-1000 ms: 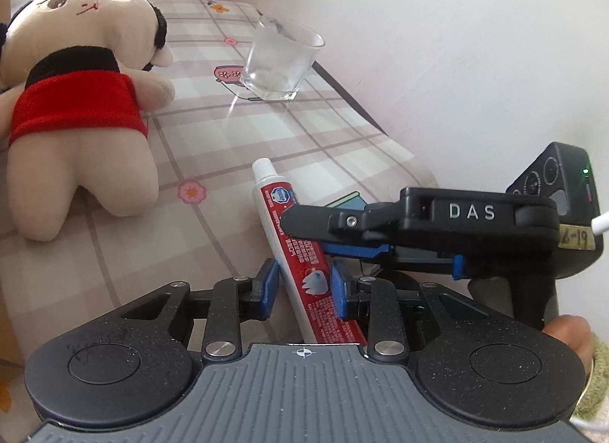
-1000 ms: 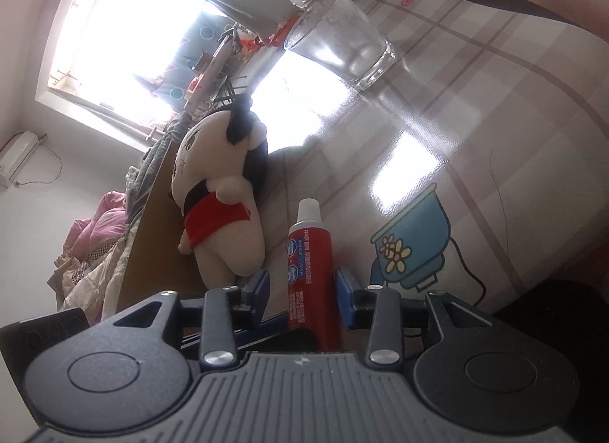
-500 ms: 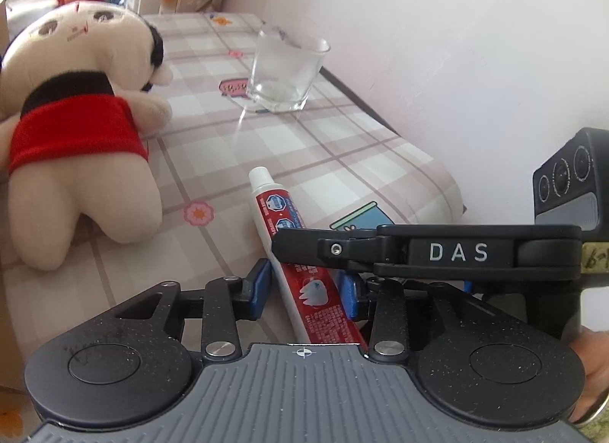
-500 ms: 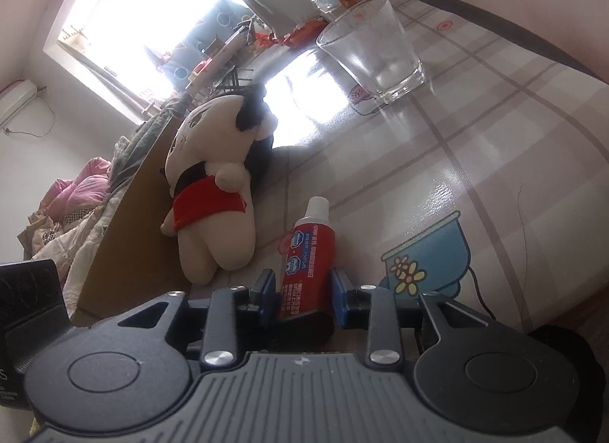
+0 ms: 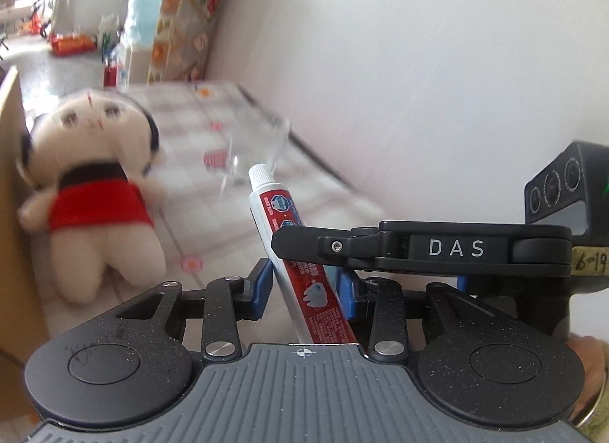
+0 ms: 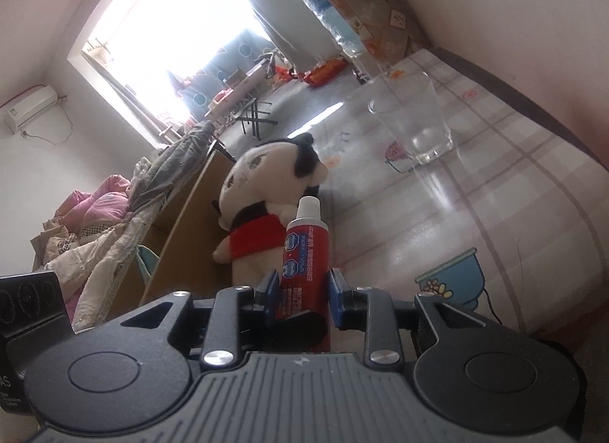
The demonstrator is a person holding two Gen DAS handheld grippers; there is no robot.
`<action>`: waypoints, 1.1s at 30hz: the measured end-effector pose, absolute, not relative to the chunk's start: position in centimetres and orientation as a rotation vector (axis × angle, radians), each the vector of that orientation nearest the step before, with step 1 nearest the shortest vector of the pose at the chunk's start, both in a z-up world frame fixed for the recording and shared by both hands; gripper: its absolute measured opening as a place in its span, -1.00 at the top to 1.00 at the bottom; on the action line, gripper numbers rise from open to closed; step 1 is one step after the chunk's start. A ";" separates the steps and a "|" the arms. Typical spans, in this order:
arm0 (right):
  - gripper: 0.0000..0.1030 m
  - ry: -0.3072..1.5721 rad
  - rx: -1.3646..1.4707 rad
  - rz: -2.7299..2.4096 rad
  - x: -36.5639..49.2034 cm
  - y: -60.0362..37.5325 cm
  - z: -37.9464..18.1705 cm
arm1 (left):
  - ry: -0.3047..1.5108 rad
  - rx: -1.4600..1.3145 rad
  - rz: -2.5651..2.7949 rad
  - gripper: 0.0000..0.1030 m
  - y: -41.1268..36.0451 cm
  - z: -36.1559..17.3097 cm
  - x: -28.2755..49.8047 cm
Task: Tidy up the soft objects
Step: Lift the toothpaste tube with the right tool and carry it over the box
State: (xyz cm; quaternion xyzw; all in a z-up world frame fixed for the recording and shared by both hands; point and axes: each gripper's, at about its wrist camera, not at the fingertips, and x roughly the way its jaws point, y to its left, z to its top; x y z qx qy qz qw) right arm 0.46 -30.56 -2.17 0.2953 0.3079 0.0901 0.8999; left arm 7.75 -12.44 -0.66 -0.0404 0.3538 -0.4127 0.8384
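A red and white toothpaste tube (image 5: 279, 211) (image 6: 304, 249) hangs tilted above the checked tablecloth (image 5: 213, 214), cap pointing away. My left gripper (image 5: 306, 287) is shut on the tube's lower part, its blue pads against both edges. From the right, my right gripper (image 6: 302, 287) crosses it and is shut on the same tube; its black finger (image 5: 380, 249) lies across the tube in the left wrist view. A beige plush doll in a red dress (image 5: 95, 192) (image 6: 266, 176) lies on the cloth to the left, apart from both grippers.
An empty drinking glass (image 6: 415, 115) stands farther back on the table (image 6: 495, 195), near the white wall. A cardboard box (image 6: 186, 237) sits behind the doll at the table's left side. A person's hand (image 5: 586, 367) shows at the right edge.
Both grippers have risen together and the tube has come up off the cloth. The right gripper's jaws have narrowed onto the tube. The doll and glass have stayed in place.
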 end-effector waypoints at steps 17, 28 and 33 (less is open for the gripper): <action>0.40 0.420 0.459 0.593 6.6 -16.8 10.0 | 0.416 -0.225 -0.551 0.32 2.8 8.9 7.8; 0.40 0.656 0.476 0.772 15.9 -5.0 5.6 | 0.563 -0.322 -0.293 0.32 12.3 4.4 13.0; 0.40 0.789 0.492 0.781 18.5 -2.4 1.7 | 0.649 -0.343 -0.236 0.32 14.4 2.1 14.0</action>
